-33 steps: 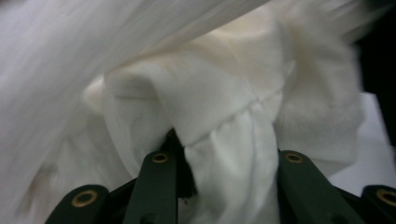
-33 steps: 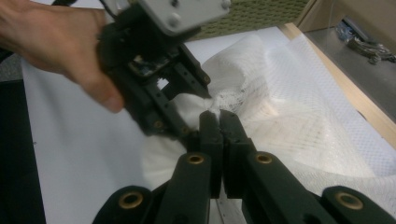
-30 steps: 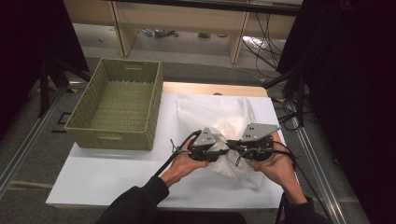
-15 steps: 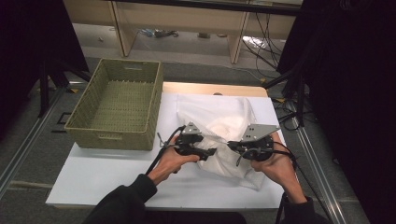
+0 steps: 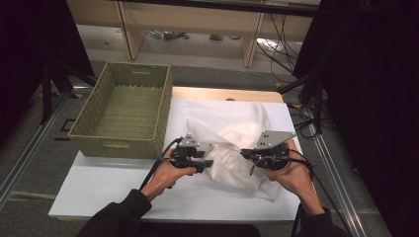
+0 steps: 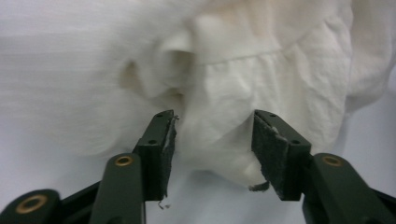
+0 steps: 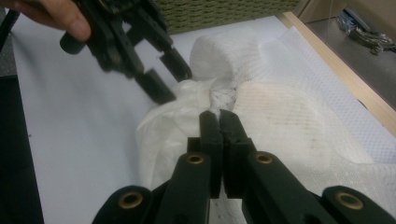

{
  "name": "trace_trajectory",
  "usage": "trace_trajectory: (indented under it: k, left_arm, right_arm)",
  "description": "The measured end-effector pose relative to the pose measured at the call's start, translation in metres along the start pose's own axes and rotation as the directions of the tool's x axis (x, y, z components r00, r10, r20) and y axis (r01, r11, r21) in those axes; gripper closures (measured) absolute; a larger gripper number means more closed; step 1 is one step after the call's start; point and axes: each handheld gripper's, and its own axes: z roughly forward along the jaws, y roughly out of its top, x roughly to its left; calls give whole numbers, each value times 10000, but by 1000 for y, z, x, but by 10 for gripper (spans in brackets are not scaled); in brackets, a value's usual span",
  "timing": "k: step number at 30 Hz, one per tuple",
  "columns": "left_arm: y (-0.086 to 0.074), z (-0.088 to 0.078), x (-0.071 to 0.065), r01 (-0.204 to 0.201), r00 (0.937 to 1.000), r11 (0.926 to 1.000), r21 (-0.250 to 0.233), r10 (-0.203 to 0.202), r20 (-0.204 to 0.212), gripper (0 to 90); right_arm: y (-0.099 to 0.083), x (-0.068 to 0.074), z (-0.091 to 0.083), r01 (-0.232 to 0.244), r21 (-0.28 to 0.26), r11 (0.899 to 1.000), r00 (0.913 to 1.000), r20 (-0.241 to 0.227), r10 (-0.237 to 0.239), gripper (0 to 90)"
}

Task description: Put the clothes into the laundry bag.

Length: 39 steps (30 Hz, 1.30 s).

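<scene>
Garment: a crumpled white cloth garment (image 5: 232, 148) inside a white mesh laundry bag (image 5: 247, 121), lying on the white table top (image 5: 108, 190) toward its right half, between the two grippers.
Basket: an olive-green woven rectangular basket (image 5: 123, 111), standing at the far left of the table, its near wall just beside the left gripper.
Left gripper: the black left gripper (image 5: 203, 164), held level at the cloth's left edge; its jaws have just been closing but stand partly apart, a fold of the gathered cloth (image 6: 219, 116) between the pads (image 6: 273, 154), which do not press on it.
Right gripper: the black right gripper (image 5: 243, 154), bearing a grey three-cornered plate, at the bundle's right side; its jaws are clamped together on the mesh (image 7: 224, 100) where the bag bunches.
Hands: the person's left hand (image 5: 168, 173) and right hand (image 5: 291, 175), entering from the bottom edge.
</scene>
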Motion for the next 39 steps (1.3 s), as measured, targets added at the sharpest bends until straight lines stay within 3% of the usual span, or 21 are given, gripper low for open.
trace_trajectory:
  k: [2, 5, 7, 9, 12, 15, 16, 17, 20, 21, 23, 24, 26, 28, 30, 32, 33, 35, 36, 39]
  left_arm:
    - [3, 12, -4, -170, 9998, 9998, 137, 171, -126, 507]
    - [10, 29, -9, -15, 9997, 9997, -238, 21, 240, 751]
    - [19, 34, -18, 38, 9993, 9978, -658, -13, 381, 842]
    - [28, 35, -27, -105, 9985, 9958, -913, 154, 535, 853]
    - [40, 45, -34, -279, 9986, 9921, -1226, 330, 405, 854]
    - [35, 63, -17, 438, 9990, 9924, -1151, -444, -22, 848]
    - [31, 65, -12, 914, 9958, 9884, -1210, -912, 69, 836]
    - [29, 64, -8, 1264, 9919, 9832, -1317, -1234, 307, 816]
    - [27, 46, -6, 877, 9958, 9899, -1111, -841, 367, 718]
    - [27, 39, -4, 830, 9963, 9908, -1071, -803, 291, 659]
    - [28, 20, 0, 562, 9977, 9945, -883, -594, -336, 521]
    - [27, 10, 2, 430, 9973, 9946, -946, -484, -555, 503]
    - [25, -10, 10, 701, 9971, 9898, -1237, -733, -215, 483]
    - [21, -26, 18, 662, 9968, 9895, -1282, -713, -357, 572]
    - [14, -32, 26, 802, 9941, 9903, -1132, -878, -639, 661]
    - [7, -28, 28, 563, 9892, 9960, -690, -650, -1312, 751]
    - [4, -24, 27, 356, 9912, 9988, -347, -397, -1264, 764]
    - [-1, -12, 21, -67, 9893, 9997, 227, 100, -1454, 775]
    - [-2, -5, 19, -169, 9855, 9985, 512, 253, -1680, 769]
    - [-3, 12, 20, -229, 9798, 9957, 895, 401, -1957, 718]
  right_arm:
    - [0, 0, 0, -52, 14, 10000, 10000, -5, 52, 900]
    - [1, 1, 0, -17, 35, 10000, 10000, 6, 17, 900]
    - [0, 2, 0, -33, 14, 10000, 10000, -61, 33, 900]
    - [1, 1, 0, 105, -28, 9999, 9999, -122, -105, 900]
    - [2, 2, -1, 212, -35, 9998, 9995, -238, -213, 900]
    - [2, 5, -1, 207, 6, 9998, 9994, -277, -207, 900]
    - [1, 5, 0, 227, 15, 9997, 9993, -301, -227, 900]
    - [0, 5, 1, 222, 119, 9997, 9995, -241, -219, 900]
    - [-4, 2, 3, 72, 217, 9997, 9996, -265, -67, 900]
    - [-5, 1, 4, 79, 185, 9998, 9998, -206, -75, 900]
    - [-4, 1, 3, 129, 128, 9998, 9997, -226, -126, 900]
    - [-4, 1, 2, 93, 133, 9999, 9998, -202, -90, 900]
    - [-3, 0, 2, 183, 81, 9998, 9997, -178, -181, 900]
    - [-2, 0, 2, 189, 71, 9998, 9997, -161, -188, 900]
    - [-2, 0, 2, 160, 58, 9999, 9998, -155, -159, 900]
    - [-2, 1, 2, 89, 98, 9999, 9998, -187, -87, 900]
    - [-2, 1, 2, 73, 104, 9999, 9998, -184, -71, 900]
    - [-1, 1, 3, 60, 99, 9999, 9998, -186, -58, 900]
    - [-2, 1, 2, 49, 95, 9999, 9998, -182, -47, 900]
    - [-2, 0, 2, 60, 73, 10000, 9999, -158, -59, 900]
